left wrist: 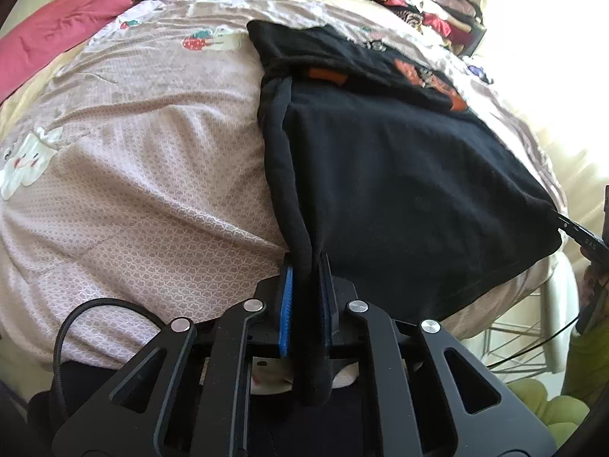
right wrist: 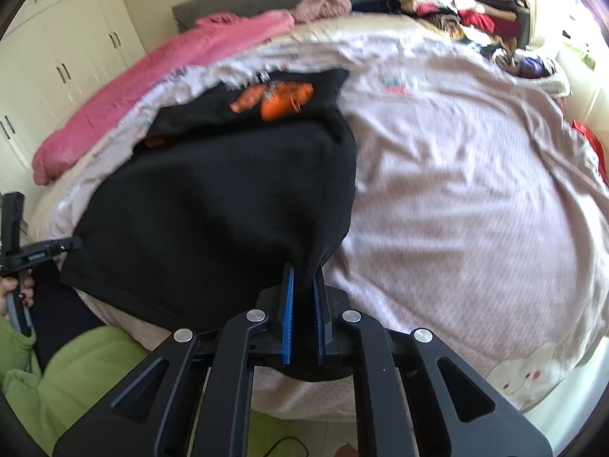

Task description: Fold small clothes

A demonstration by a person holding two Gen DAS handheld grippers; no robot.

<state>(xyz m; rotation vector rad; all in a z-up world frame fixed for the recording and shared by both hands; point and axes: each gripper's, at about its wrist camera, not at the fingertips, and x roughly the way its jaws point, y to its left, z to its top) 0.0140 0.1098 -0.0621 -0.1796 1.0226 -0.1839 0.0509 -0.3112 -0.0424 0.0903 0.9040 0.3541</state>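
Black garment: my black knit top with the orange print (left wrist: 399, 160) lies spread on the bed, its near hem hanging toward me, so both lower corners are within reach at once.
Pink blanket: a rumpled pink blanket (left wrist: 87, 15) is pushed to the far left of the bed, out of the folding area.
Bedsheet: the pale pink patterned bedsheet (left wrist: 152, 175) gives me a broad soft surface; bare cloth lies on either side of the garment for a fold to land.
Left gripper: my left gripper (left wrist: 306, 270) is clamped on the rolled left edge of the garment, the cloth pinched between its blue pads (left wrist: 286, 304), so that corner comes along when I lift.
Right gripper: my right gripper (right wrist: 303, 278) is closed on the ribbed right corner, fabric running down between its blue pads.
Reason for the hold: I judge two matched corner grips keep the hem straight for carrying it up over the body.
Clothes pile: folded and loose clothes (right wrist: 456, 0) are stacked at the far right corner, well apart.
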